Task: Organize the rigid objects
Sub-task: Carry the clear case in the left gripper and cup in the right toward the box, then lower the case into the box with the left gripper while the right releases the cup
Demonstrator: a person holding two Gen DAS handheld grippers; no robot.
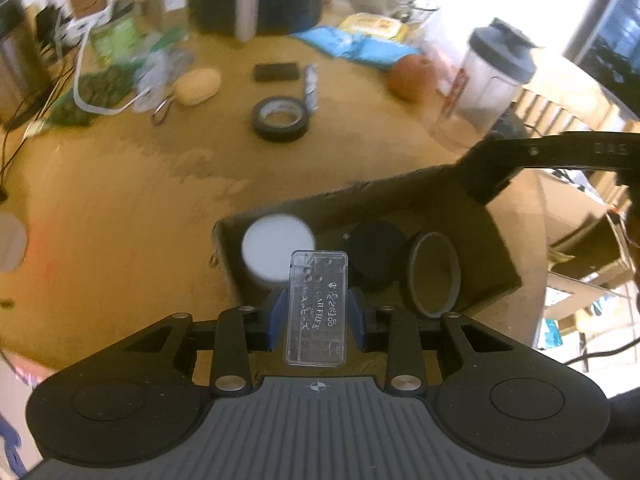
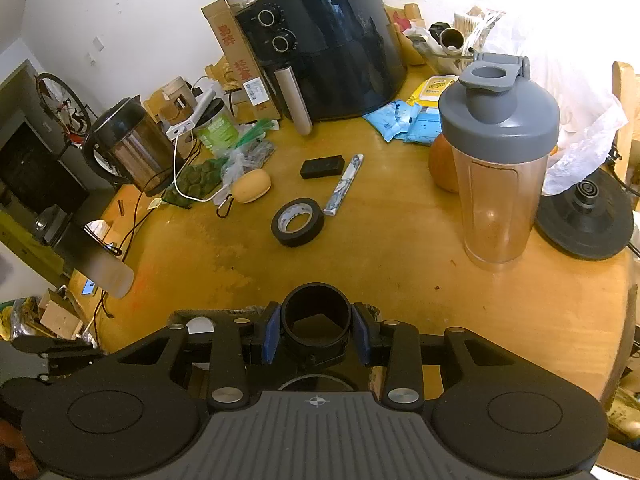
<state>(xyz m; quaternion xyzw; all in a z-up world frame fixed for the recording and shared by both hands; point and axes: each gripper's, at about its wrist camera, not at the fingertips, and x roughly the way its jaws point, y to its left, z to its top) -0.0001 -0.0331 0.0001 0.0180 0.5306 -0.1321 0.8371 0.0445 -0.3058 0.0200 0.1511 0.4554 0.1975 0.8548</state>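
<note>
Clear plastic, a small flat rectangular case (image 1: 316, 306) is pinched in the left gripper (image 1: 316, 316) at lower centre, above an open cardboard box (image 1: 472, 208). The right gripper (image 2: 316, 332) clamps a black ring-shaped tube (image 2: 316, 316) over the wooden surface (image 2: 400, 248).

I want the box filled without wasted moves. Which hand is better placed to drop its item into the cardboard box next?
Left, probably. The left tool holds the clear plastic case right above the open cardboard box. The right tool grips a black ring, with the box barely visible beneath it.
</note>
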